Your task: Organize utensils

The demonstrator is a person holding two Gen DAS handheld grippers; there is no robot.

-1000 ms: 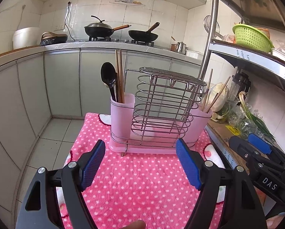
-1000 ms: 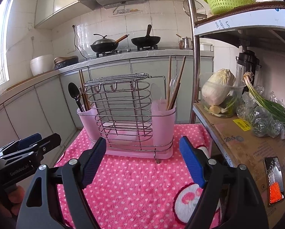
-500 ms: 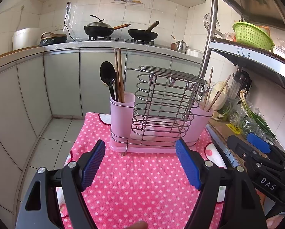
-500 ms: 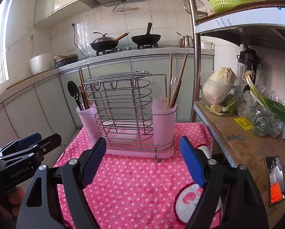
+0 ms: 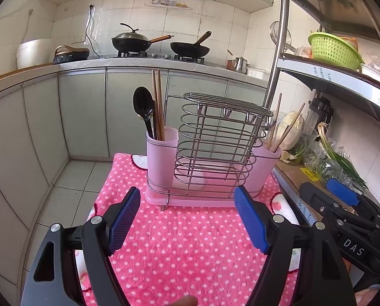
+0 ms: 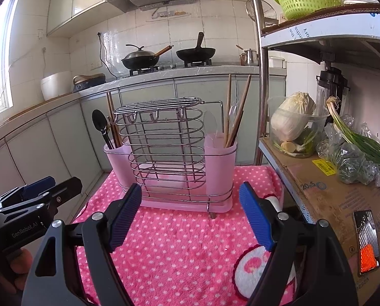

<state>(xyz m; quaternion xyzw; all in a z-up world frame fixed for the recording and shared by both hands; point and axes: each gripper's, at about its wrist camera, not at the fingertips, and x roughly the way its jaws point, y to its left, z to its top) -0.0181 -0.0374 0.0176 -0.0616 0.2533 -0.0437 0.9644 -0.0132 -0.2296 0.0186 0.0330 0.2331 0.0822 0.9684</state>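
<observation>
Handling: chopsticks (image 5: pixel 157 104) look thin, stiff, light & likely slick; you'd best pinch them mid-shaft, above the cup rim. Black spoon (image 5: pixel 142 107) – take the handle, not the bowl.
Rack: wire utensil holder (image 5: pixel 215 148) w/ pink cups looks light, may slide on the pink dotted cloth (image 5: pixel 190 242).
Looks: brown chopsticks & spoon upright in left cup; 2nd pair (image 6: pixel 234 117) leaning in right cup.
Where: centre of both views.
Left gripper (image 5: pixel 187 219): jaws wide apart, nothing between.
Right gripper (image 6: pixel 190 214): same, empty.

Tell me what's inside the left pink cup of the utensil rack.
The left pink cup holds a black spoon and brown chopsticks, all standing upright. Their lower ends, and anything lying at the bottom, are hidden by the frosted wall.
</observation>
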